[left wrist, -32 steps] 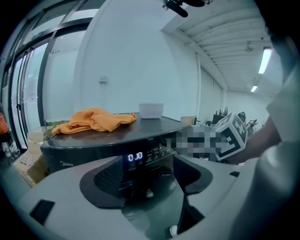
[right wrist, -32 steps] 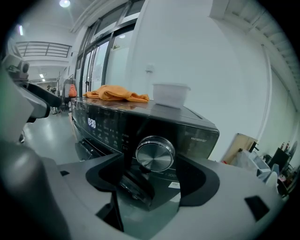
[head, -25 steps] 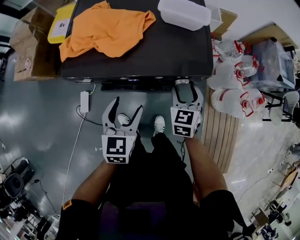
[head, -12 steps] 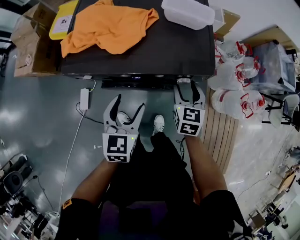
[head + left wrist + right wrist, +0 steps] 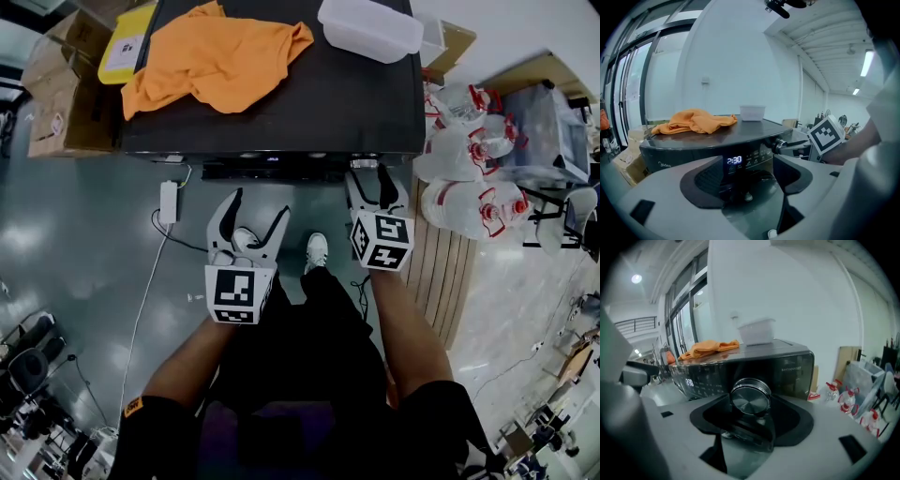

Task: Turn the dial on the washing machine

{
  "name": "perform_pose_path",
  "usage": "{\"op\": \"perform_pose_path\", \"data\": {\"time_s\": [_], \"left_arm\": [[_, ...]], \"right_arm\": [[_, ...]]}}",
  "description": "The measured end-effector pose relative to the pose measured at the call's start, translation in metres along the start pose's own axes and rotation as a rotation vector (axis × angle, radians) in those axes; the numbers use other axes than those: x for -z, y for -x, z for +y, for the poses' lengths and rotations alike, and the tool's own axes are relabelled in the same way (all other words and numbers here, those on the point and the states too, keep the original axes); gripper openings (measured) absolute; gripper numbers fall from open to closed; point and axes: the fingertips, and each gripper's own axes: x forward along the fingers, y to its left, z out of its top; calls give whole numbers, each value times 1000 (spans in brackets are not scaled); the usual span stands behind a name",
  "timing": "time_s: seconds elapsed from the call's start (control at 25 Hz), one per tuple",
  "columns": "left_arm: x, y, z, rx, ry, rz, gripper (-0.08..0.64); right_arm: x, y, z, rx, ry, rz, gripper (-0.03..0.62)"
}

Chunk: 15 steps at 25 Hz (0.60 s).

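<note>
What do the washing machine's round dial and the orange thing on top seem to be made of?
The dial looks like brushed metal or metal-look plastic: a silvery face with fine circular lines and a shiny rim. The orange thing looks like soft matte fabric: it lies crumpled in folds.

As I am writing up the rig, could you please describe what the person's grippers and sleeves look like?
The left gripper and right gripper are pale grey, each with two curved tongs lined with black pads and a white cube bearing black square markers. The person wears short black sleeves; the left one has a small orange patch.
</note>
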Motion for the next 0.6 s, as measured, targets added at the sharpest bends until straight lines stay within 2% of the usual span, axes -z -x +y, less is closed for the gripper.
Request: {"op": "perform_pose_path", "data": {"time_s": [0.16,0.28,0.4,0.6], "left_arm": [[-2,-2,1,-4,3,-1,321],[-3,-2,4,-10,5,-2,321],[-4,-2,6,-15,8,-3,321],[-5,-3,9,-21,6,-5,321]], "right_arm": [[-7,3,9,84,250,-4,290],[-11,2,12,131,386,8,290],[-9,1,13,149,413,28,288],[-8,0,10,143,349,20,278]]}}
